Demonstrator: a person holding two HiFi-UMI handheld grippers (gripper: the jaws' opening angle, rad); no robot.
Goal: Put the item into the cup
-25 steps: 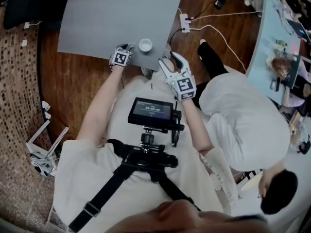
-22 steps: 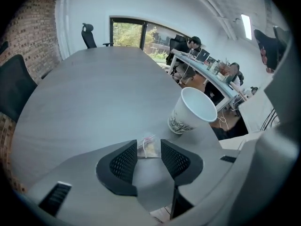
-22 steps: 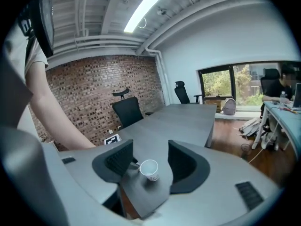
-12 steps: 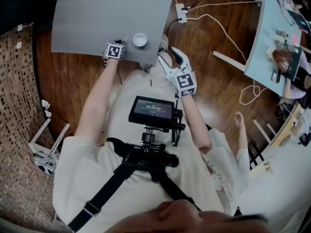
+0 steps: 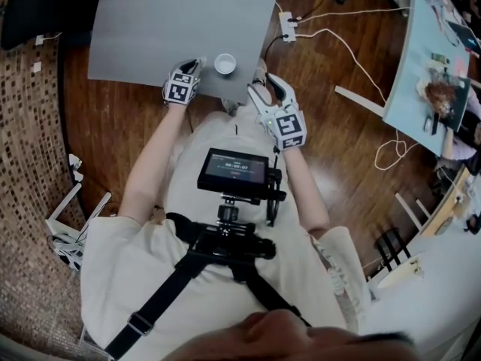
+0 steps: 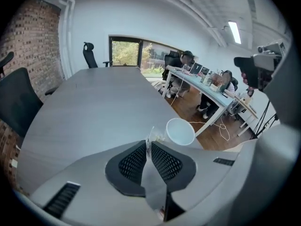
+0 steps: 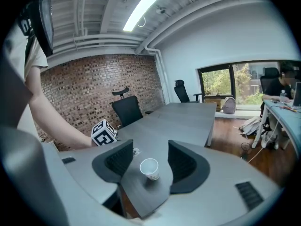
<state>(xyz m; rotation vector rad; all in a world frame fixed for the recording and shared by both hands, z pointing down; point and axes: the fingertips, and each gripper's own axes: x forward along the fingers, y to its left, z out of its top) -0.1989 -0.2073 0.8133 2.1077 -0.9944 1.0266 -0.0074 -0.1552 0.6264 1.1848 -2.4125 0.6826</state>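
Observation:
A small white paper cup (image 5: 225,64) stands near the front edge of the grey table (image 5: 180,21). It also shows in the left gripper view (image 6: 180,132) and the right gripper view (image 7: 149,167). My left gripper (image 5: 198,63) lies on the table just left of the cup. Its jaws are closing their last bit, and the pads (image 6: 136,160) pinch a small clear-wrapped item (image 6: 151,138) that sticks out past the tips. My right gripper (image 5: 265,87) hangs open at the table's corner, right of the cup. The cup shows between its jaws (image 7: 150,147), untouched.
A power strip (image 5: 286,28) and white cables (image 5: 353,51) lie on the wooden floor to the right. Further right is a long light desk (image 5: 421,51) with people seated at it (image 6: 186,65). Black office chairs (image 7: 127,109) stand around the table's far sides.
The person in white who crouched at my right has gone from the head view. My left gripper shifted slightly along the table edge beside the cup. The right gripper has barely moved.

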